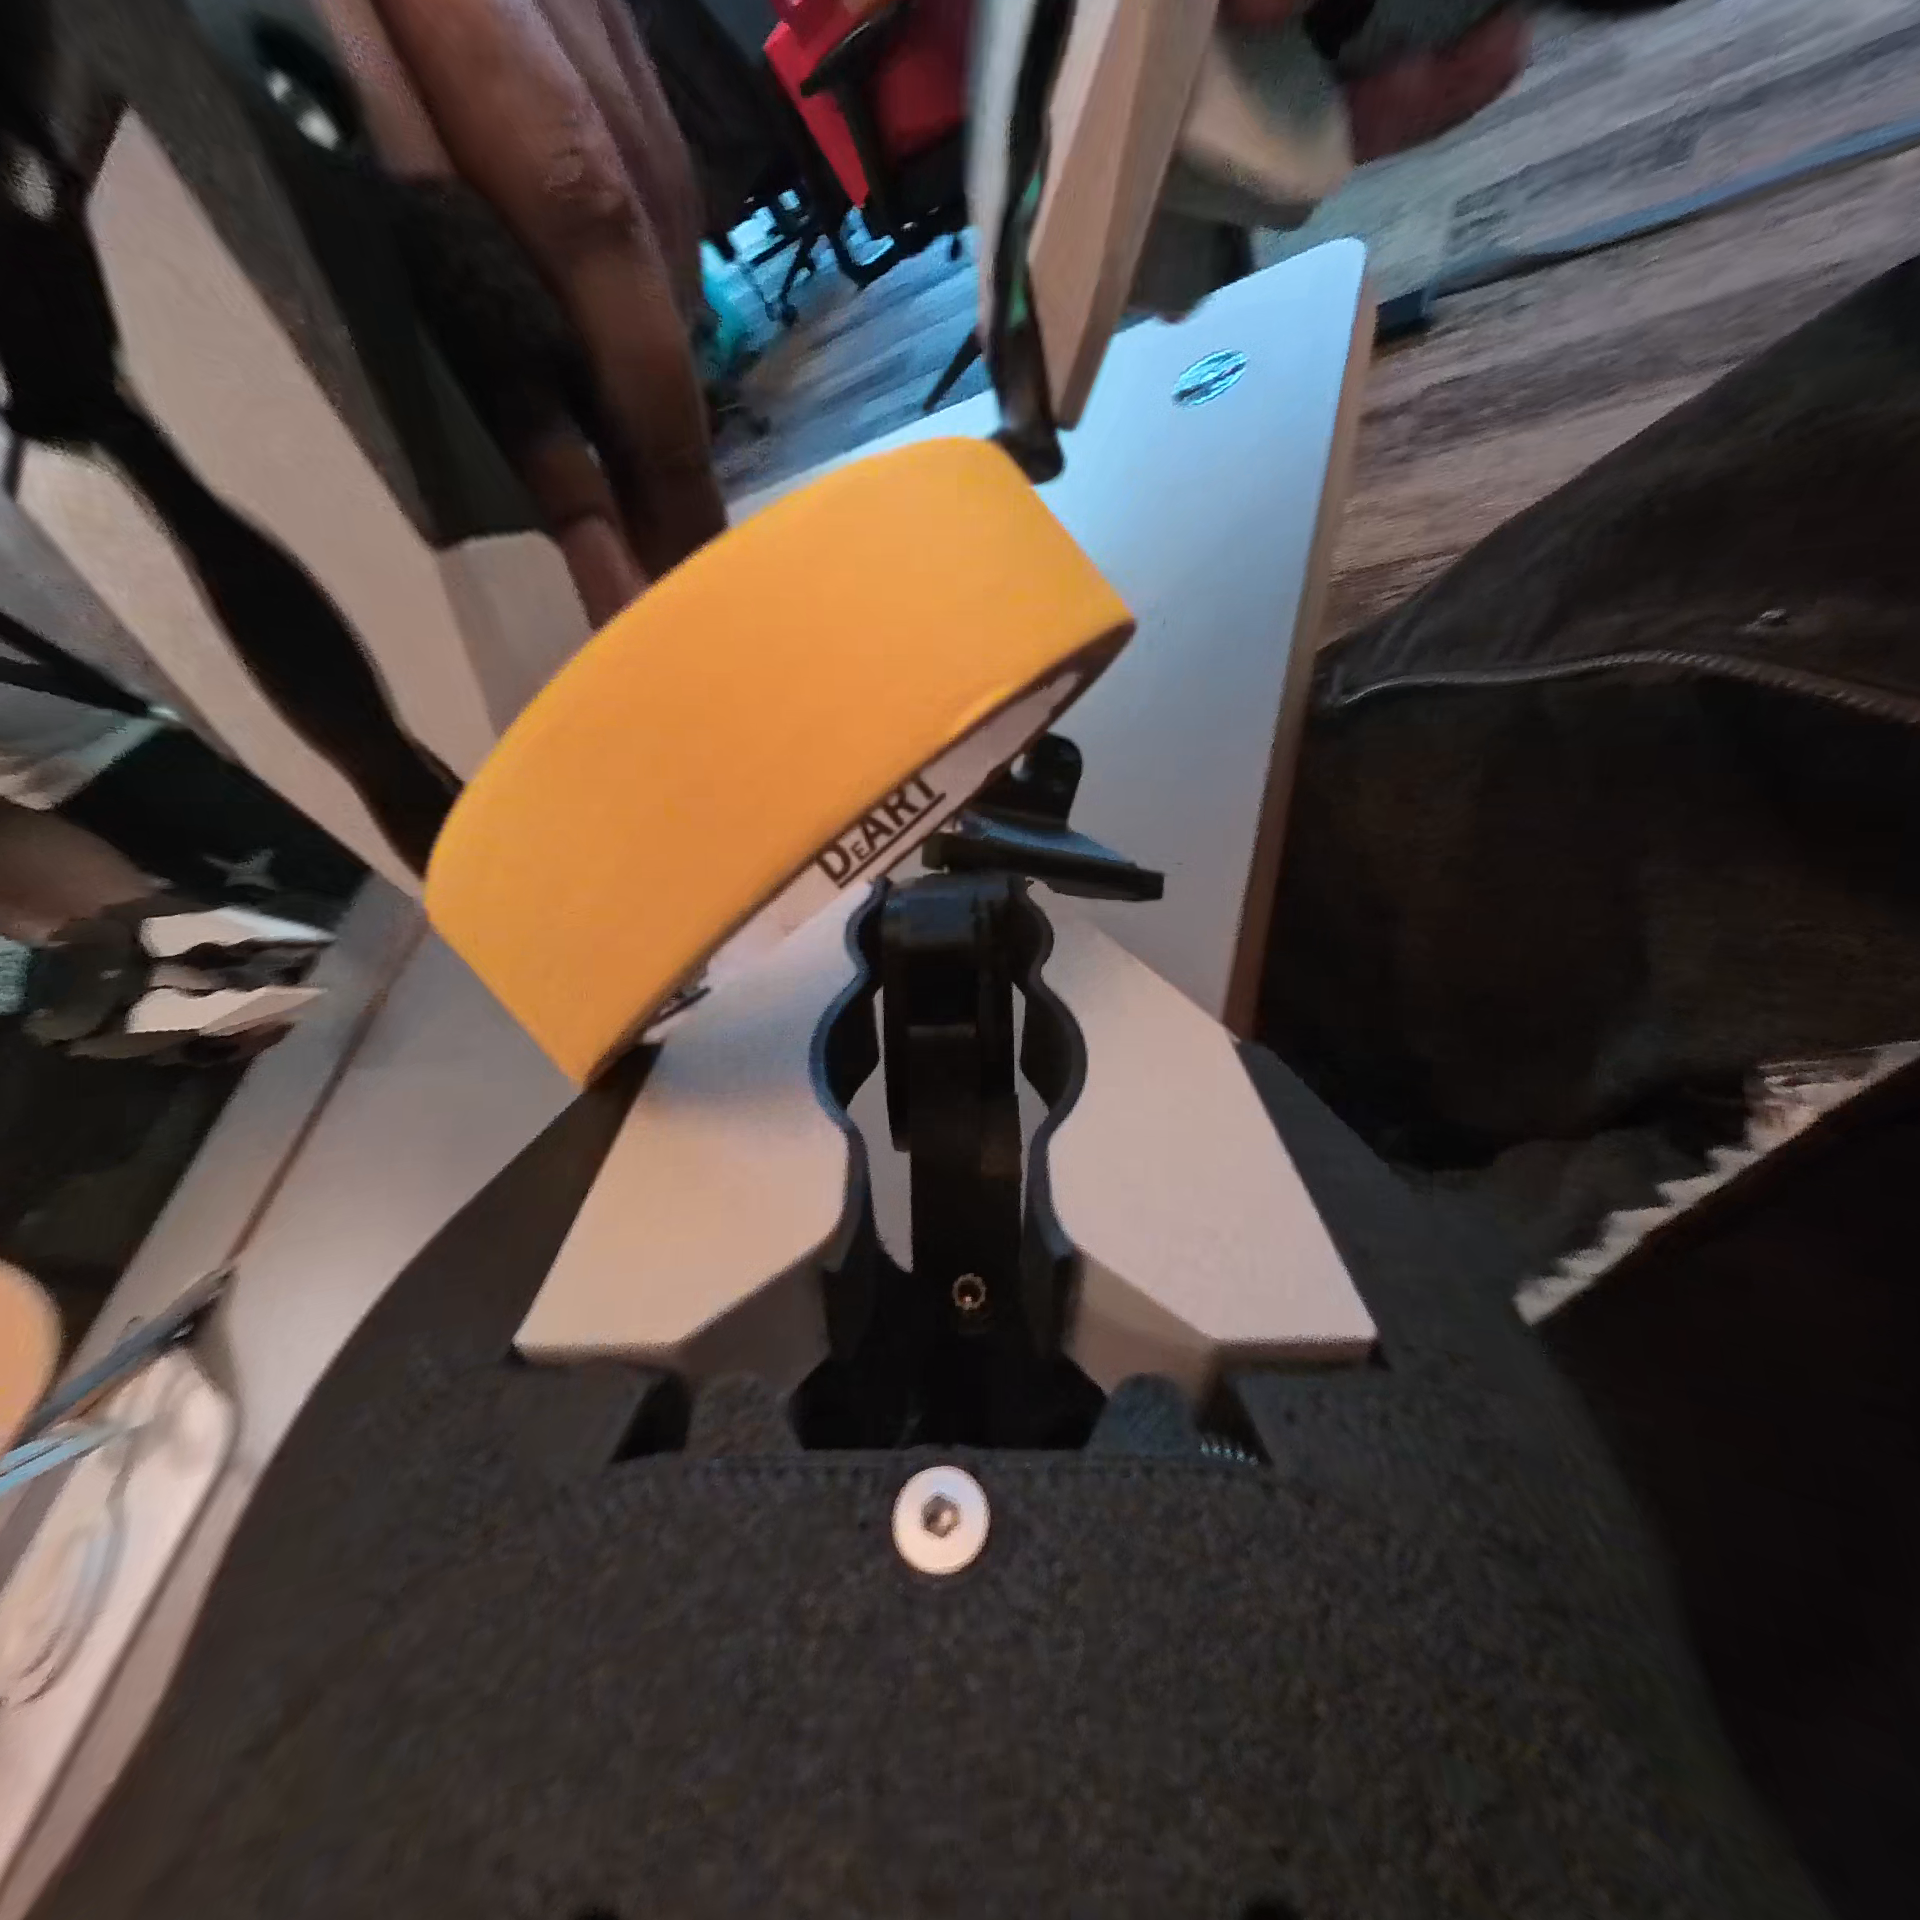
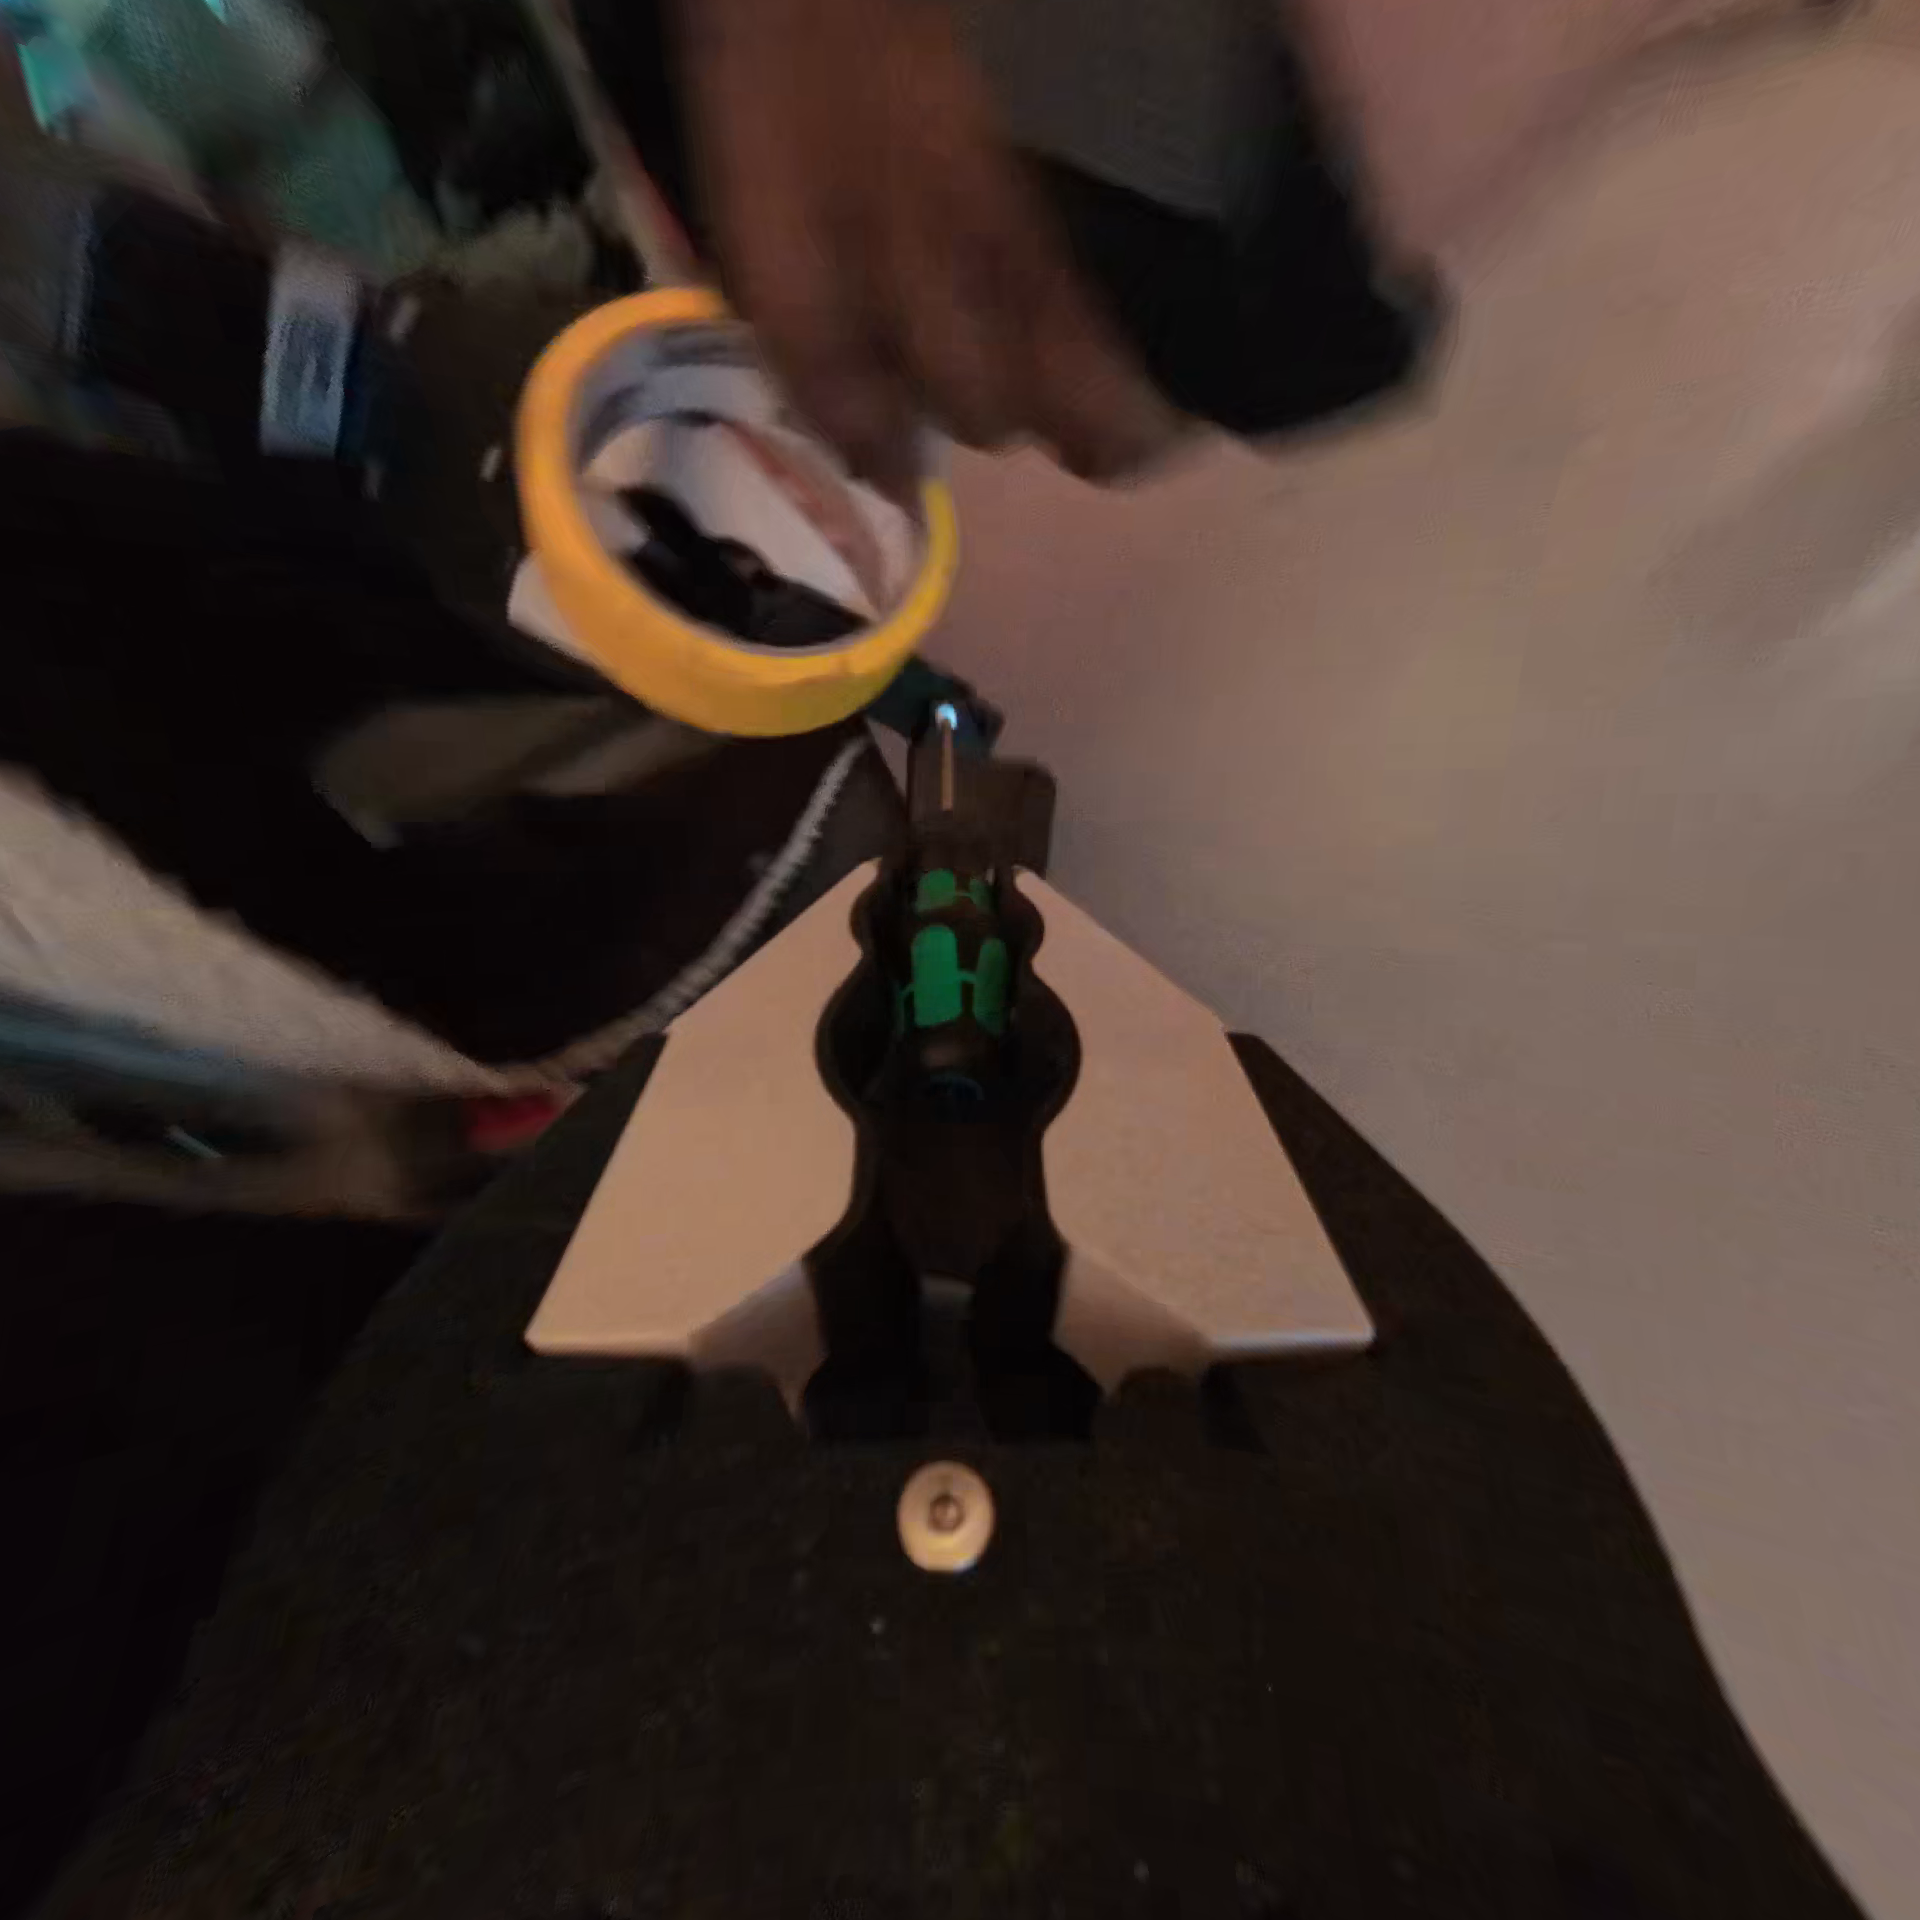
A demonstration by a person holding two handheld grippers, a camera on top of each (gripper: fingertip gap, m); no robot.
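My left gripper [image 1: 948,920] is shut on a black plastic clamp-like tool [image 1: 945,1049] that sticks out forward. A yellow tape roll [image 1: 727,748] sits tilted just ahead of the left fingers, and the tool's black tip reaches into its underside. My right gripper [image 2: 951,883] is shut on a screwdriver with a green and black handle [image 2: 951,977]; its metal tip [image 2: 945,727] is at the roll's rim [image 2: 727,686]. In the left wrist view the screwdriver [image 1: 1023,343] comes down from the top onto the roll's far edge. A hand [image 2: 894,270] is above the roll.
A white tabletop [image 1: 1236,582] runs ahead under the roll and also fills the right of the right wrist view [image 2: 1507,935]. A dark jacket [image 1: 1621,790] lies to the right of it. Wooden floor [image 1: 1683,177] and a red chair [image 1: 862,94] lie beyond. About 10 cm separates my left fingertips from my right.
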